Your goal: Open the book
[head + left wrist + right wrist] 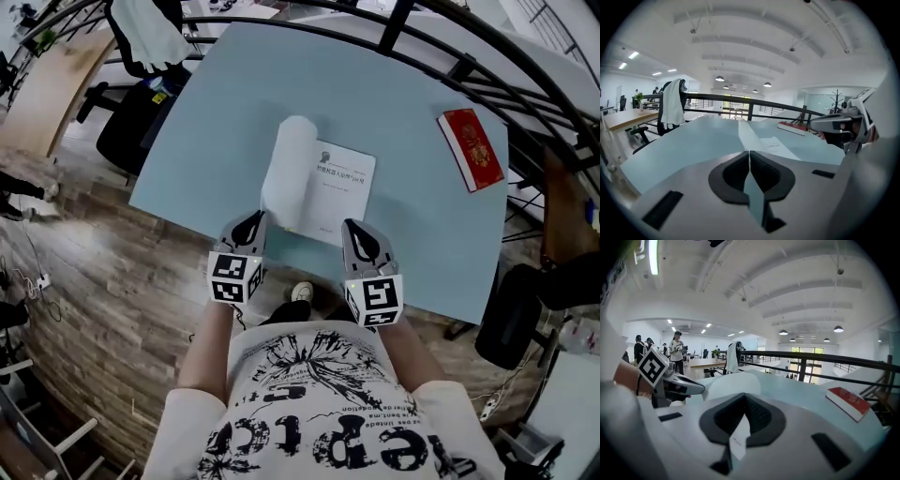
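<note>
Two grippers sit at the near edge of the book (345, 187), which lies open in the middle of the pale blue worktop (216, 122). From the head view its spine runs roughly from 12 to 6 o'clock, tipped a touch. It lies at 12 o'clock from both tools. The left gripper (255, 222) meets the near end of a curled leaf (289, 173) that stands up in a white roll on the 9 o'clock side of the spine. The right gripper (353, 230) meets the near edge of the flat printed page at 3 o'clock of it. A red book (472, 148) lies shut, well apart at 2 o'clock.

In the left gripper view the jaws are pressed together on a thin sheet (754, 197), which passes between them and runs on edge-on towards the page beyond.

In the right gripper view the jaws are likewise closed, pinching a white slip of page (738, 439) with tiny print on it. The roll bulges at 11 o'clock just past them.

I'd judge the opening half done. The roll has yet to fall flat, so the next move turns on the left tool carrying its leaf over towards 9 o'clock, across the spine line. Meanwhile the right one pins its side.
</note>
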`<state>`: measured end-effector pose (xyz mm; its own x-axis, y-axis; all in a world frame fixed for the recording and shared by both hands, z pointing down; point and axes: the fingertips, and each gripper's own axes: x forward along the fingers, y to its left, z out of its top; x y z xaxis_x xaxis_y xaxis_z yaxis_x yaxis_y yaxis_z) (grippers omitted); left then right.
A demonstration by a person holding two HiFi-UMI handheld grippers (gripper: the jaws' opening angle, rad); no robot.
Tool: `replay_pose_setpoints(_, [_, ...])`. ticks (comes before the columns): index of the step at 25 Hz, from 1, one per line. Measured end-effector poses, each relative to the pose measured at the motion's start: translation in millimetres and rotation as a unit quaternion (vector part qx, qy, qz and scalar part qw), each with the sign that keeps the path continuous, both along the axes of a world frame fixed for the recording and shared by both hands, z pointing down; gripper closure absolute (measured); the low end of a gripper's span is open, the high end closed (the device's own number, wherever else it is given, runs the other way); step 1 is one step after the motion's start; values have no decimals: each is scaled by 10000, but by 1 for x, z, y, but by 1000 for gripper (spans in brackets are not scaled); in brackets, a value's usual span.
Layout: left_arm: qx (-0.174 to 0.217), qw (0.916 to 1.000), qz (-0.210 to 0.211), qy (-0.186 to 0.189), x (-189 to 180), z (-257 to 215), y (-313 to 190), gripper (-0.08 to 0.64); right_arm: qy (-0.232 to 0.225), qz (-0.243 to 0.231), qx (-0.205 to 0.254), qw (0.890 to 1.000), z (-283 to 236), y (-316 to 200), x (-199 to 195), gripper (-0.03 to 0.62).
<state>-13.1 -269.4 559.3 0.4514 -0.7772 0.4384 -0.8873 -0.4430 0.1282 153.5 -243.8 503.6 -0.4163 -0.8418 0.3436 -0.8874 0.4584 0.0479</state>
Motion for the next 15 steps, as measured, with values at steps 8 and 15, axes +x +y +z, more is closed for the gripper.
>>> replay_pose_setpoints(8, [-571,9967,-492,-303,-37,51,-10,535,85,-143,-178,9997,12,-4,-15,581])
replay_pose_setpoints(15, [-1147,9889,-810,-482,-60,102,-12,535,214,2,-355,9991,24,3,0,581])
